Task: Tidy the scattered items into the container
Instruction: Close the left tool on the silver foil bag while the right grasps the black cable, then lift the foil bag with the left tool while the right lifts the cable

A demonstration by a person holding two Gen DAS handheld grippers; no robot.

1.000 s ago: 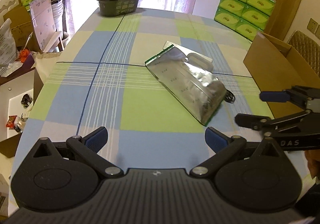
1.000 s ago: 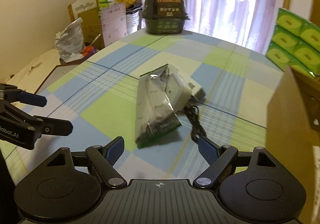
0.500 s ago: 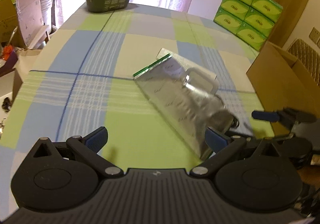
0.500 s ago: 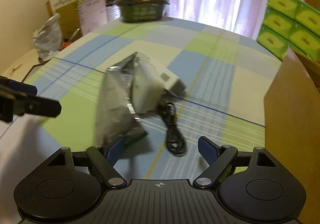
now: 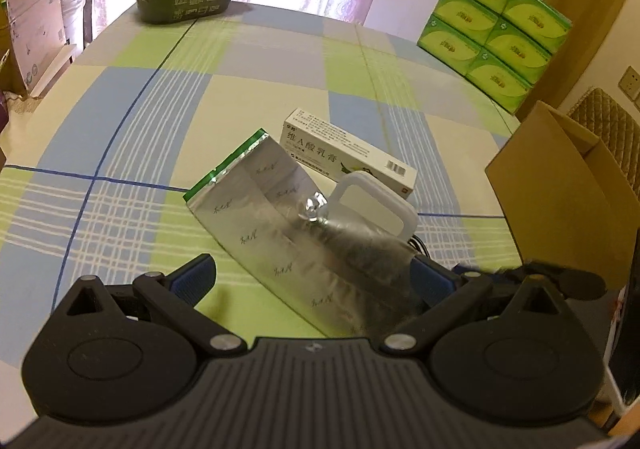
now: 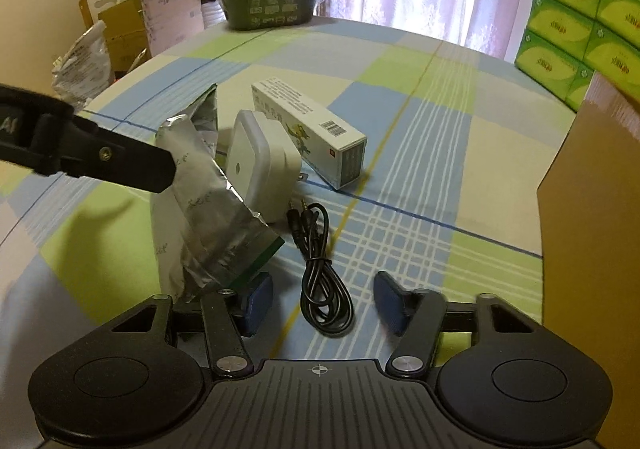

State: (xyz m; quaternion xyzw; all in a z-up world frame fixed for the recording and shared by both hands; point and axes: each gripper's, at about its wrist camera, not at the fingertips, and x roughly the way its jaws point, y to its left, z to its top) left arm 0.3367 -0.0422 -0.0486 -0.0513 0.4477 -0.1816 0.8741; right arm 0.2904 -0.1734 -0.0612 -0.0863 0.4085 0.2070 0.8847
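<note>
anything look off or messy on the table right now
The silver foil pouch is crumpled and lies slanted against the white charger, which tilts on its edge. The black audio cable sprawls loose beside them. Nothing spilled or broken; all still sit outside the cardboard box.

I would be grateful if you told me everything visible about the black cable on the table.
The black cable is a thin audio lead, looped into a loose bundle and cinched near its middle, with two metal jack plugs at its far end. It lies flat on the checked tablecloth, beside the silver foil pouch, between the open right gripper's fingers, untouched.
</note>
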